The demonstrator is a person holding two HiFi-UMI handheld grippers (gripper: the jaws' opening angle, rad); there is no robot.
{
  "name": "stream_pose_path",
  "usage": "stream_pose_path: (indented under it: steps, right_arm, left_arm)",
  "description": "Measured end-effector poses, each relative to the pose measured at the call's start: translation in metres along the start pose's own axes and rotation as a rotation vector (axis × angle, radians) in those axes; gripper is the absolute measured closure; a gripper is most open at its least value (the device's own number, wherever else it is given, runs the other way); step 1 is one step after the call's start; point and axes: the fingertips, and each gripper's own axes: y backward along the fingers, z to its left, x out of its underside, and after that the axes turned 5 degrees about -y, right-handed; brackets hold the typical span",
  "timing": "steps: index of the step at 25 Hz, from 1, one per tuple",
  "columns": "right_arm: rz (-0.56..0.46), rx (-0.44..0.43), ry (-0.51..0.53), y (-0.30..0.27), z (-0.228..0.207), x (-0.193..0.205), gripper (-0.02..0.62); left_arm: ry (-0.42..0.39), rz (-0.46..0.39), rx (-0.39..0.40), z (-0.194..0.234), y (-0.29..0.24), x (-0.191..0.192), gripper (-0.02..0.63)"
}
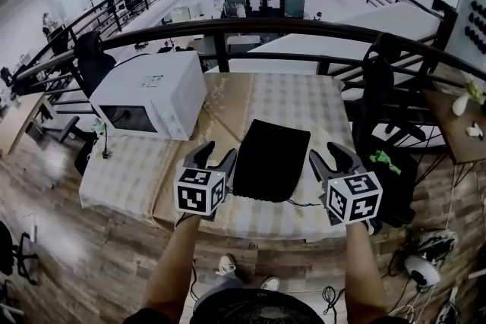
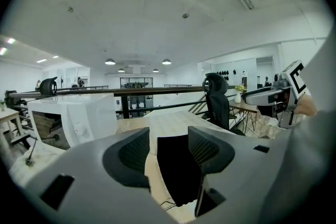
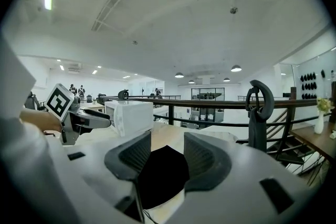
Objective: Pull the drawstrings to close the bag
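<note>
On the table (image 1: 304,99), the black bag (image 1: 271,159) lies flat between your two grippers, to the right of the white microwave (image 1: 152,93). Your left gripper (image 1: 214,157) hangs just beside the bag's left edge, jaws apart, nothing between them. Your right gripper (image 1: 329,155) is just beside the right edge, jaws likewise apart and empty. A thin cord (image 1: 302,202) trails from the bag's near end.

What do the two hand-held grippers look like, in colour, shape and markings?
Both the left gripper and the right gripper have pale grey bodies with two curved jaws lined by dark textured pads. Each carries a cube with black-and-white square markers. The forearms show no sleeves.
</note>
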Motion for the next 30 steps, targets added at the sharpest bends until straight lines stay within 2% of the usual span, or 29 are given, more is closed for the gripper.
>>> stream_pose_path:
  steps: [8, 13, 21, 30]
  right_arm:
    - [0.096, -0.066, 0.003, -0.015, 0.012, 0.043, 0.407]
    - [0.184, -0.064, 0.012, -0.022, 0.011, 0.073, 0.405]
    - [0.311, -0.088, -0.005, -0.029, 0.017, 0.127, 0.405]
    - [0.449, -0.130, -0.011, -0.029, 0.026, 0.185, 0.405]
  left_arm:
    - [-0.038, 0.099, 0.064, 0.003, -0.008, 0.045, 0.374]
    - [-0.097, 0.170, 0.137, 0.000, -0.015, 0.072, 0.374]
    - [-0.116, 0.269, 0.223, 0.002, -0.024, 0.118, 0.374]
    - [-0.177, 0.363, 0.339, -0.002, -0.031, 0.160, 0.374]
